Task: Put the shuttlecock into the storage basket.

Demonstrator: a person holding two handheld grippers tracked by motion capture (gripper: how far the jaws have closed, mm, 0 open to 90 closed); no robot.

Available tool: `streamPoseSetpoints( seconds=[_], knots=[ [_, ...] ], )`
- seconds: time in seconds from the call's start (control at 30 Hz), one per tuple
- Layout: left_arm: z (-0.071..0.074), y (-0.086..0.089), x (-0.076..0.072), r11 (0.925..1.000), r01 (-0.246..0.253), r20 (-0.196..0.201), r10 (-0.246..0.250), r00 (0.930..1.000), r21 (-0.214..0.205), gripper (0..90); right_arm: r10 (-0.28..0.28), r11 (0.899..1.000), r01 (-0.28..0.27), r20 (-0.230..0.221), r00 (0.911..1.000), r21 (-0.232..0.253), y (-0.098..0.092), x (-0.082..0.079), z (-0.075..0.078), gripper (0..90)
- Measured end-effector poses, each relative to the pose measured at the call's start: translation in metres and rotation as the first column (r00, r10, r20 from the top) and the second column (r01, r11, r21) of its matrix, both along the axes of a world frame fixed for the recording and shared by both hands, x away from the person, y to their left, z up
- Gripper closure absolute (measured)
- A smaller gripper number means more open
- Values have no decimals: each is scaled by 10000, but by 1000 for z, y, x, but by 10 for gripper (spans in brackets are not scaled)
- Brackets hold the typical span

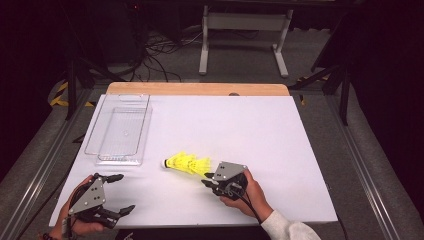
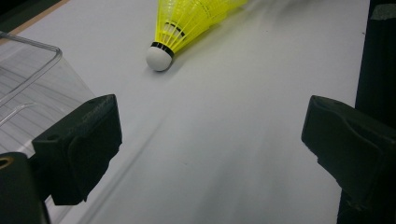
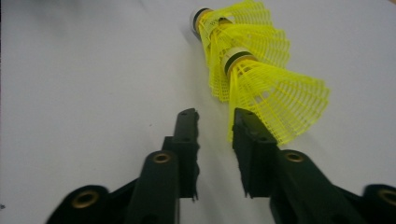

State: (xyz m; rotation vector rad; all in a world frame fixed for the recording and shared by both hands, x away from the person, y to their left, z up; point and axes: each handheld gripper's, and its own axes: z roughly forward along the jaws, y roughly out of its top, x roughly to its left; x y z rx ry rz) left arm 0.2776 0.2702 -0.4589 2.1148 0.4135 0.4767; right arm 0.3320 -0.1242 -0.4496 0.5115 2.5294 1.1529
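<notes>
A stack of yellow plastic shuttlecocks (image 1: 187, 163) lies on its side on the white tabletop, white cork tip toward the left. My right gripper (image 1: 206, 180) sits just at the wide skirt end. In the right gripper view its jaws (image 3: 215, 114) stand a little apart with nothing between them, and the skirt of the shuttlecocks (image 3: 261, 84) lies beside the right-hand jaw. My left gripper (image 1: 125, 192) rests at the near left corner, open wide and holding nothing. In the left gripper view (image 2: 210, 126) the shuttlecocks' cork tip (image 2: 159, 57) lies ahead of it.
A clear plastic tray (image 1: 122, 132) stands at the left of the table, beyond my left gripper, and its corner shows as the tray (image 2: 28, 70) in the left gripper view. A wooden strip (image 1: 200, 89) borders the far edge. Table legs and cables stand beyond.
</notes>
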Motion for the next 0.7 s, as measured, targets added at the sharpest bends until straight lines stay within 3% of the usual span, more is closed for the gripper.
streamPoseSetpoints(
  seconds=[0.13,0.4,0.47,0.57,0.7],
  knots=[
    [-1,-1,1,10000,-9,-7,9,10000,24,62,-156,9992,161,163,9997,-365,4,7,-3,612],
    [-1,-1,1,10000,20,-74,-20,10000,35,62,-876,9961,879,-253,9958,97,0,34,-7,562],
    [-1,-1,1,10000,33,-43,-32,10000,61,62,-827,9966,827,-165,9964,-24,4,39,-8,553],
    [-1,0,1,10000,-26,-22,26,10000,23,62,-595,9982,593,-282,9978,-71,9,44,-11,582],
    [-1,0,1,10000,6,-72,-6,10000,-4,62,-414,9989,409,-189,9990,-243,14,46,-12,703]
  ],
)
